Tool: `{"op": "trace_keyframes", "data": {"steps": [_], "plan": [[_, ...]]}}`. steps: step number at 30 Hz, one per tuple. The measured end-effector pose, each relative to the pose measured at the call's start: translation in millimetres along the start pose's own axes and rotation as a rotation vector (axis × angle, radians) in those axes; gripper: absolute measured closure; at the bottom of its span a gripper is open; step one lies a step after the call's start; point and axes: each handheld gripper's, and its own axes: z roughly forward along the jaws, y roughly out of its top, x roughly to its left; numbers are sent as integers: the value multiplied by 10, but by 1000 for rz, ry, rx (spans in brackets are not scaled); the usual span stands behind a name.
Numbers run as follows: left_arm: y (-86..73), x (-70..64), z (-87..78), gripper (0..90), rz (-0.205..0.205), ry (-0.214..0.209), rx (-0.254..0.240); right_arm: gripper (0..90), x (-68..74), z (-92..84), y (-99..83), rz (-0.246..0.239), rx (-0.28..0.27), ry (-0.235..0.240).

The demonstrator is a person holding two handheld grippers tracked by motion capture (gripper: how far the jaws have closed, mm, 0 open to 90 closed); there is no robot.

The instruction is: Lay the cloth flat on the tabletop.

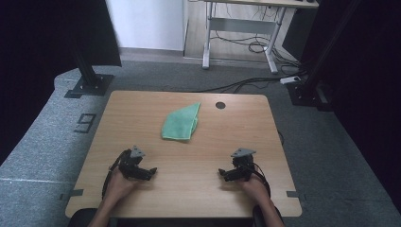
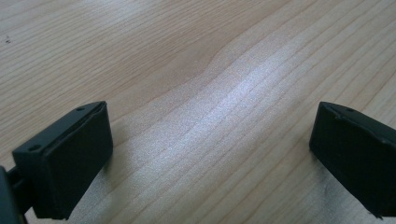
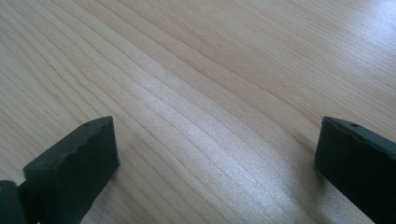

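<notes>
Both pairs of jaws stand wide apart with nothing between them. In the high view the left gripper (image 1: pixel 147 172) and the right gripper (image 1: pixel 224 174) rest low on the near part of the table (image 1: pixel 118 118), pointing toward each other, while the green cloth (image 1: pixel 180 123) lies folded and untouched toward the far edge, well apart from both. In the left gripper view bare wood grain lies between the black jaws. The right gripper view gives the same: spread jaws over bare wood. Judging by this, the work on the cloth has not begun; reaching and grasping are all left.
</notes>
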Motion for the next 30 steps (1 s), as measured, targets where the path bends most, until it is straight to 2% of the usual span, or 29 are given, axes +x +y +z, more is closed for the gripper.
{"op": "trace_keyframes", "data": {"steps": [7,23,26,30], "plan": [[19,1,16,4,-23,20,-6,0,4,7,6,2,-1,-2],[48,-34,38,18,-22,18,-10,0,6,18,18,0,-1,-2],[69,-64,28,52,-10,10,-6,0,6,18,18,0,-1,-1],[112,-114,20,68,25,23,-4,0,6,18,18,0,-1,-1]]}}
